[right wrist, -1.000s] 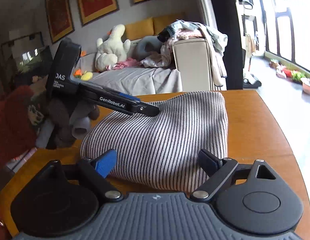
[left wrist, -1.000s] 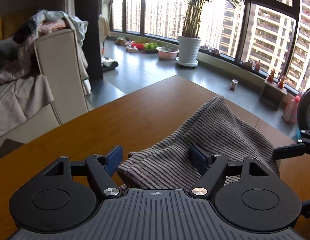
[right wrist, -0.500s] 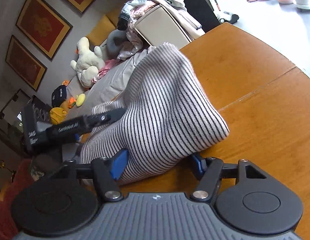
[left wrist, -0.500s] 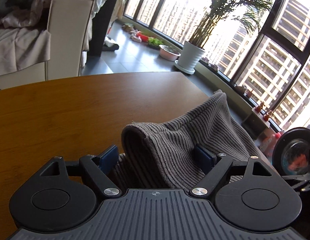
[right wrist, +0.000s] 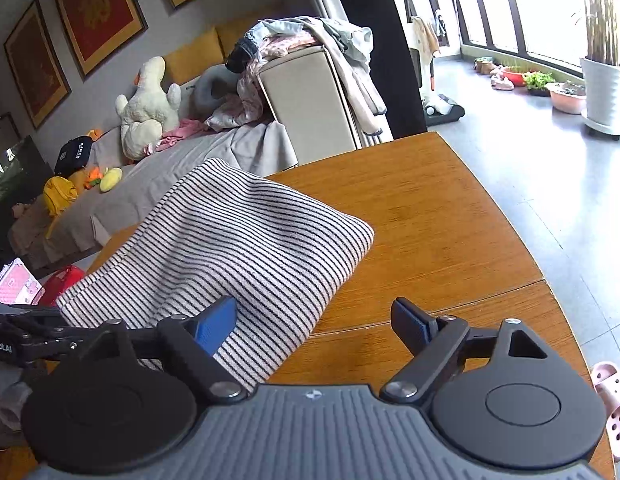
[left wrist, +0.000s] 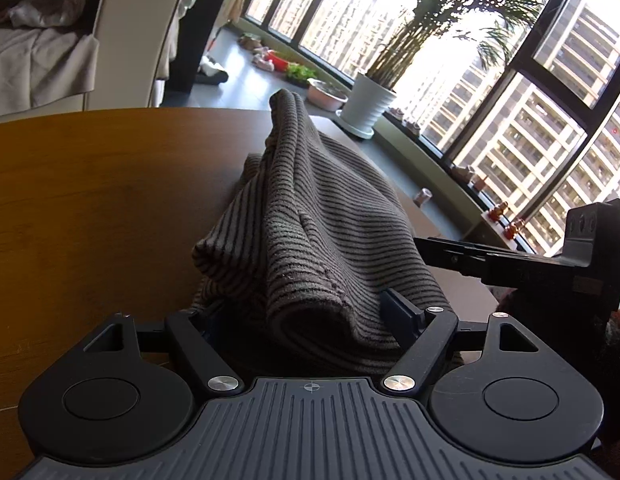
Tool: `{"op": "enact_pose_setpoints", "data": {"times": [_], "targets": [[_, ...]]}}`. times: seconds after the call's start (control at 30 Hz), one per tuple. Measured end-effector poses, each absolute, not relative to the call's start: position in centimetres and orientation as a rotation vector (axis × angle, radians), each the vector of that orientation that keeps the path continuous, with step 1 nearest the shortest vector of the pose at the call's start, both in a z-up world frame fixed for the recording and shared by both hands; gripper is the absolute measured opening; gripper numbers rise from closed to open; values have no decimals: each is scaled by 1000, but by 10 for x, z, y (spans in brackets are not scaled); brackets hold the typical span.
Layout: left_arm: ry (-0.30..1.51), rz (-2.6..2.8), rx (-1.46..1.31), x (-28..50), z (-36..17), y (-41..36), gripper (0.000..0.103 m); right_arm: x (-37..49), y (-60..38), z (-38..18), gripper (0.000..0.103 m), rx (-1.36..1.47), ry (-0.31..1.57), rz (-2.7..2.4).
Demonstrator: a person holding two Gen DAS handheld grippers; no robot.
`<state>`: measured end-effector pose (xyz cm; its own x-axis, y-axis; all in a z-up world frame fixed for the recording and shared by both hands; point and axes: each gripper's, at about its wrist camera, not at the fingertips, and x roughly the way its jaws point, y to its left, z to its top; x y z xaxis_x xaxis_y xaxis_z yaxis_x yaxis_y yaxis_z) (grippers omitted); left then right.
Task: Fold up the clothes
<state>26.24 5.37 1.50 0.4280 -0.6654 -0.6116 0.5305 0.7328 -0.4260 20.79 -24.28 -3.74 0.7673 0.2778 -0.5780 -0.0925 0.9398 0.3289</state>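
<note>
Desk (right wrist: 441, 216) scene changed: left gripper (left wrist: 306, 320) closing around lifted striped garment (left wrist: 310, 232) bunch, right gripper (right wrist: 313, 324) reopened beside it, fold unfinished.

sofa (right wrist: 214, 148) | grey floor (right wrist: 509, 128) | bright windows (left wrist: 509, 80)

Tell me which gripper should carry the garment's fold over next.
Probably left: the left gripper has the striped garment bunched between its jaws. The right gripper stands open, mostly over bare table.
</note>
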Motion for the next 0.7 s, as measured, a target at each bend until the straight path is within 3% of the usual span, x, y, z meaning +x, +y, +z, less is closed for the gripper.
{"op": "enact_pose_setpoints", "data": {"times": [0.17, 0.47, 0.57, 0.7], "targets": [[758, -748, -184, 259, 43, 55, 82, 198, -245, -40, 91, 265, 655, 171], [538, -737, -112, 243, 93, 50, 94, 184, -251, -56, 97, 292, 665, 161], [556, -711, -105, 251, 92, 47, 95, 182, -245, -57, 98, 250, 662, 156], [694, -707, -42, 268, 50, 29, 95, 182, -244, -56, 100, 260, 659, 143]]}}
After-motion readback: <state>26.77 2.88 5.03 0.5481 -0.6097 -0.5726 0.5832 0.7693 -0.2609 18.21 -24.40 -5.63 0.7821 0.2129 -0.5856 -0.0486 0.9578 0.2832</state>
